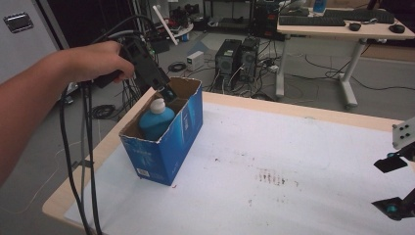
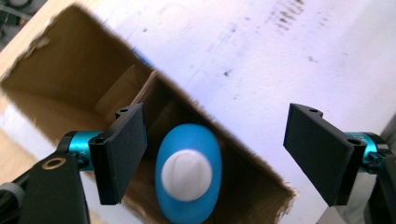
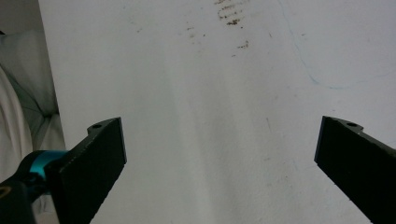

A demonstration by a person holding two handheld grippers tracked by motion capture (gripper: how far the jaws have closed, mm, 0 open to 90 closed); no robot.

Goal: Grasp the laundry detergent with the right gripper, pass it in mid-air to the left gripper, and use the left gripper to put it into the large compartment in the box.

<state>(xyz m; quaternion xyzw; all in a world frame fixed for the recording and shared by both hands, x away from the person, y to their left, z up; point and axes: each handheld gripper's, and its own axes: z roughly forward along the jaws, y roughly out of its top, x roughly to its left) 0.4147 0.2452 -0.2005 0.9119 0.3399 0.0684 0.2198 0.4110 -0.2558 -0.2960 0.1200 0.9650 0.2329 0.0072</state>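
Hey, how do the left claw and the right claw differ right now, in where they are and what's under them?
The left claw hangs over the open blue cardboard box, with the blue bottle and its white cap straight below the gap; the right claw hangs over bare white table. In the high view the left claw is at the box's far end, the right claw at the table's right edge. Both are open and hold nothing.

Nothing readable. The blue cardboard box (image 1: 164,142) is showing pale print and a white label patch on its sides, too blurred to make out. The blue bottle with white cap (image 2: 187,173) is showing no lettering.
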